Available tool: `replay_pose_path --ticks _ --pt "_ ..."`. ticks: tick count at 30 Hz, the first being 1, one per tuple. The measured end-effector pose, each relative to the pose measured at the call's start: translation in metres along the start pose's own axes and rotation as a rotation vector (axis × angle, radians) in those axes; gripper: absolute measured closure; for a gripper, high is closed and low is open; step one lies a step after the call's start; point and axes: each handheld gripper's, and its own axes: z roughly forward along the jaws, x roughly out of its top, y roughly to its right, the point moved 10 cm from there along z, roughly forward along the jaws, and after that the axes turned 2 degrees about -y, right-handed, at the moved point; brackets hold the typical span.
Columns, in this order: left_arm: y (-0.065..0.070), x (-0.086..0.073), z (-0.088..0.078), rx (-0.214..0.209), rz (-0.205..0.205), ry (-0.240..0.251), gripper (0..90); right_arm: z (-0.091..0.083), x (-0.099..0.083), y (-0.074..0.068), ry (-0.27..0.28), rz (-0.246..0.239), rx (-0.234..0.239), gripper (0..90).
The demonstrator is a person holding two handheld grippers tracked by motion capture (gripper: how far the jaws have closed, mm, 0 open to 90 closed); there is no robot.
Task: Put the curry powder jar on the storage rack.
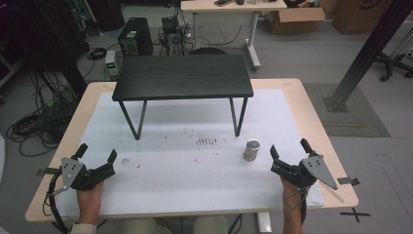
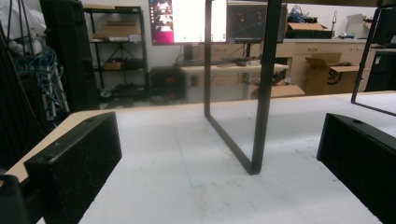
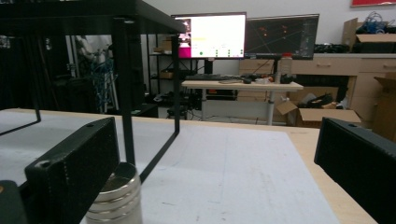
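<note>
The small metal cylinder point(image 1: 252, 149) is standing upright on the white mat of the tabletop point(image 1: 195, 195), just ahead of the right claw point(image 1: 288, 150) and a little toward the person's left of it; its long axis is running vertically, so a sideways grip around its ribbed wall looks like the fitting approach; in the right gripper view the cylinder point(image 3: 114, 198) is sitting low at the left, partly behind the left jaw, not between the jaws, so the claw would probably need to be shifting leftward before closing. The right claw point(image 3: 215, 163) is standing wide apart and holding nothing; the left claw point(image 1: 97, 153) is also spread wide and empty, resting near the opposite front corner, well apart from the cylinder; the right hand point(image 1: 292, 187) is clearly the nearer one, and the left hand point(image 1: 90, 195) is lying far off.

Beyond the cylinder a small black table point(image 1: 182, 78) is standing on the mat, its thin right front leg point(image 1: 239, 117) rising just behind the cylinder; that leg and the low top could be getting in the way of a lift straight forward; the space between claw and cylinder is looking unobstructed. In the left gripper view the left claw point(image 2: 217, 154) is facing another black leg frame point(image 2: 259, 93), with open mat in between.
</note>
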Motion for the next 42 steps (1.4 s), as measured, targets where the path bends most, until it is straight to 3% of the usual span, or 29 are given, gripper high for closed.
replay_pose_path --ticks 16,22,31,42 --pt "0.0 0.0 0.0 -0.001 -0.001 0.002 0.3 0.009 0.001 -0.045 -0.027 -0.007 0.139 0.0" --pt "0.0 0.0 0.0 -0.002 0.0 0.004 0.3 0.012 -0.002 -0.056 -0.043 -0.002 0.172 0.0" --pt "0.0 0.0 0.0 -0.002 0.0 0.005 0.2 0.021 -0.012 -0.069 -0.091 -0.023 0.206 0.0" --pt "0.0 0.0 0.0 -0.002 -0.002 0.006 0.3 0.034 -0.03 -0.067 -0.178 -0.013 0.187 0.0"
